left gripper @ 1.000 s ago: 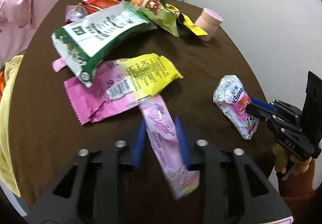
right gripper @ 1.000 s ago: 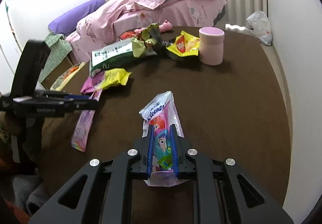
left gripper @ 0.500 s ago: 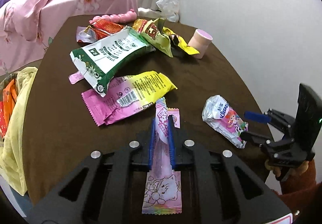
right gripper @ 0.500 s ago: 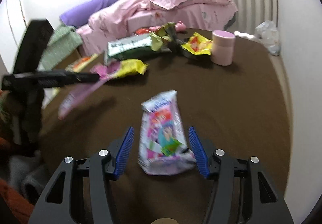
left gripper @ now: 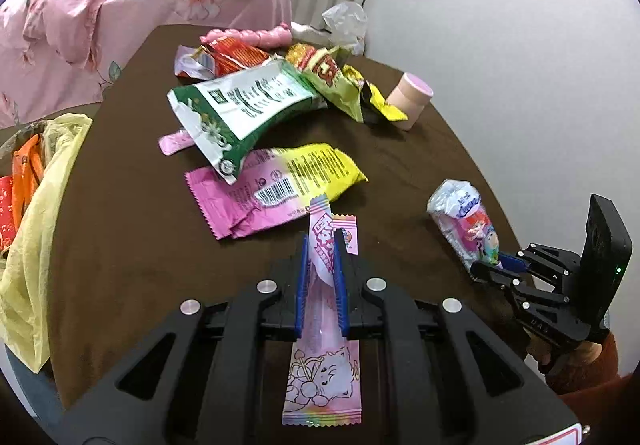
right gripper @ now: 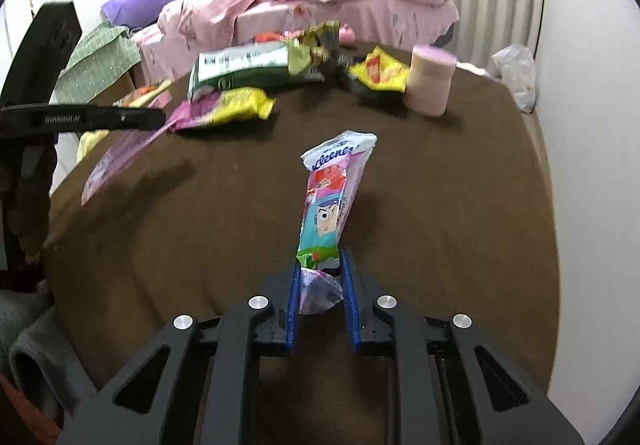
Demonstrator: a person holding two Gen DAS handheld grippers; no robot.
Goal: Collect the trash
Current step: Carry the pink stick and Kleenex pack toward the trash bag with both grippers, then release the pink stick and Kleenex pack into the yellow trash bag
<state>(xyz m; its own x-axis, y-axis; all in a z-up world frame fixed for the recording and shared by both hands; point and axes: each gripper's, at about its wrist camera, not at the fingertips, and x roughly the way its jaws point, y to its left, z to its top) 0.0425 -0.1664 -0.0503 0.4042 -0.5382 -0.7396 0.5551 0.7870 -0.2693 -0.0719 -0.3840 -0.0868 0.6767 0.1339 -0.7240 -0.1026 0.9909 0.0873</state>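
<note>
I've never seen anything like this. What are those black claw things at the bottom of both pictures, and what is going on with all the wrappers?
There is no robot here: a person holds a hand-held gripper in each hand, and each carries a wide-angle camera looking along its two blue-padded fingers. One picture comes from the left gripper, the other from the right gripper.

The left one is shut on a long pink candy wrapper. The right one pinches the end of a Kleenex tissue pack printed with cartoon figures.

On the brown table lie more wrappers: a green-and-white snack bag, a pink-and-yellow wrapper, others behind, and a pink cup. At the table's left edge hangs a yellow plastic bag, probably where the trash goes.
</note>
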